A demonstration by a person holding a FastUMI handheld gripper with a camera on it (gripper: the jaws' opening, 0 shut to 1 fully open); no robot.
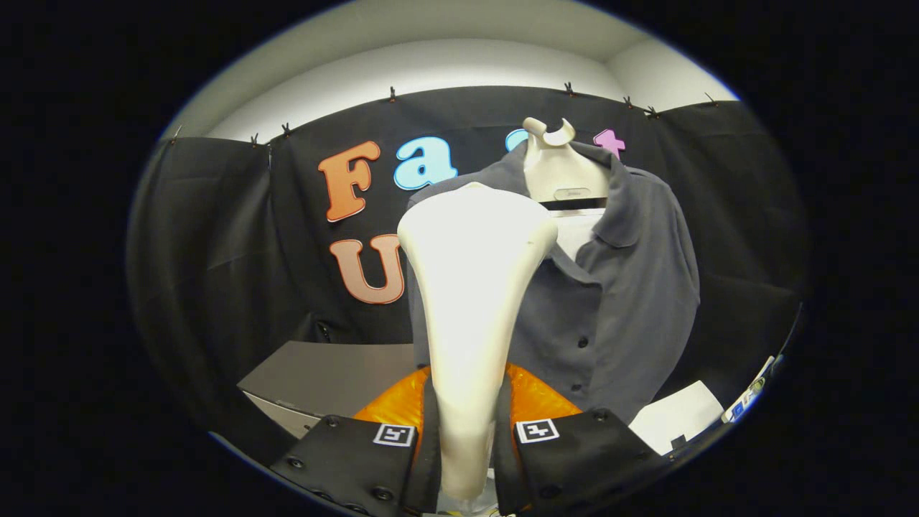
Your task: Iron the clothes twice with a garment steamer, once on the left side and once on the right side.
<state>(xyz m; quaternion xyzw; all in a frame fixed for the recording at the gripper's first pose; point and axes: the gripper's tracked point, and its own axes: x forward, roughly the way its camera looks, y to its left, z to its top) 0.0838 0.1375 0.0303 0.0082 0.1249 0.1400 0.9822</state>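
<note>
My gripper (pixel 465 431) is shut on the handle of a white garment steamer (pixel 470 287), which stands upright between the fingers with its wide head at the top. Just beyond the steamer head hangs a grey polo shirt (pixel 617 287) on a white hanger stand (pixel 556 169). The steamer head is level with the shirt's left chest and shoulder and hides that part of it. The shirt's buttoned placket and right side show beside the steamer. Whether the head touches the cloth I cannot tell.
An orange crinkled object (pixel 535 398) lies just behind the fingers at the shirt's foot. A grey flat box (pixel 323 377) sits to the left of it. A white sheet (pixel 678 416) lies to the right, below the shirt's hem.
</note>
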